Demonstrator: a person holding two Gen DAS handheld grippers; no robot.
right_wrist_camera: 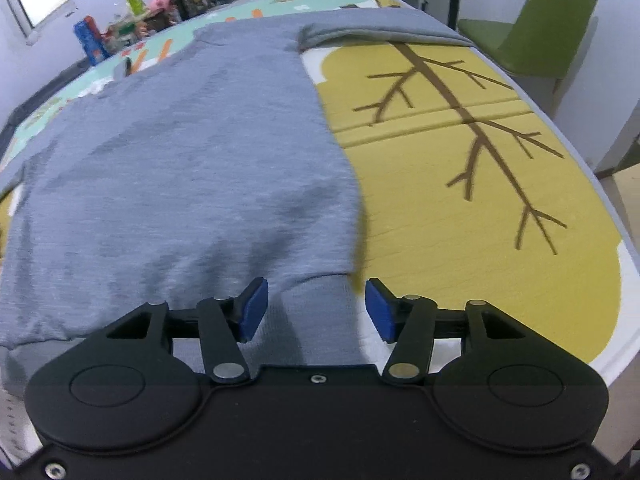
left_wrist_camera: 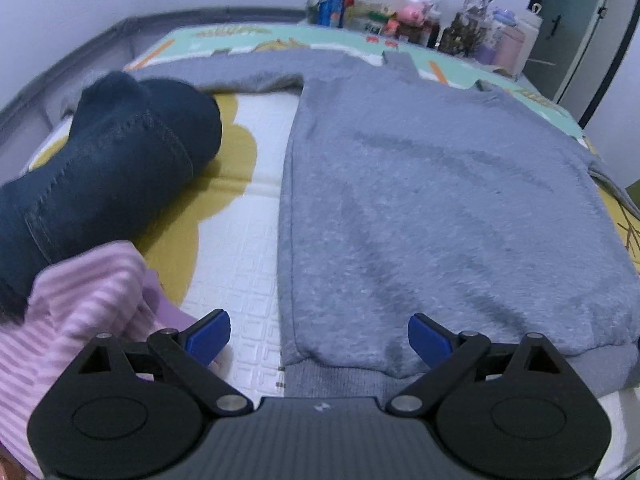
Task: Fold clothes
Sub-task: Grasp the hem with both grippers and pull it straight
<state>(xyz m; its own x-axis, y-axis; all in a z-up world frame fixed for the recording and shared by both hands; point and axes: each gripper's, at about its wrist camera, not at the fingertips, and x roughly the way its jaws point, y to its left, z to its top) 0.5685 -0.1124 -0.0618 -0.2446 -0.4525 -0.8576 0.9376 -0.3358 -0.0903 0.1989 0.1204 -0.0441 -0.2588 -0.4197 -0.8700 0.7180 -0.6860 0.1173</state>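
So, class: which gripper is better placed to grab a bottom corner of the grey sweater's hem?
Probably the right. The right gripper is open with the sweater's hem corner between its pads. The left gripper, also open, straddles the opposite corner, partly over bare mat.

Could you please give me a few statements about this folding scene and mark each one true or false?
1. The grey sweater lies spread flat on the patterned mat. True.
2. The left gripper is clamped on the sweater's hem. False: its jaws stand apart, with the hem's corner between them but not pinched.
3. Dark jeans lie to the left of the sweater in the left wrist view. True.
4. The chair beside the mat is red. False: it is green.
5. The right gripper is open over the ribbed hem. True.
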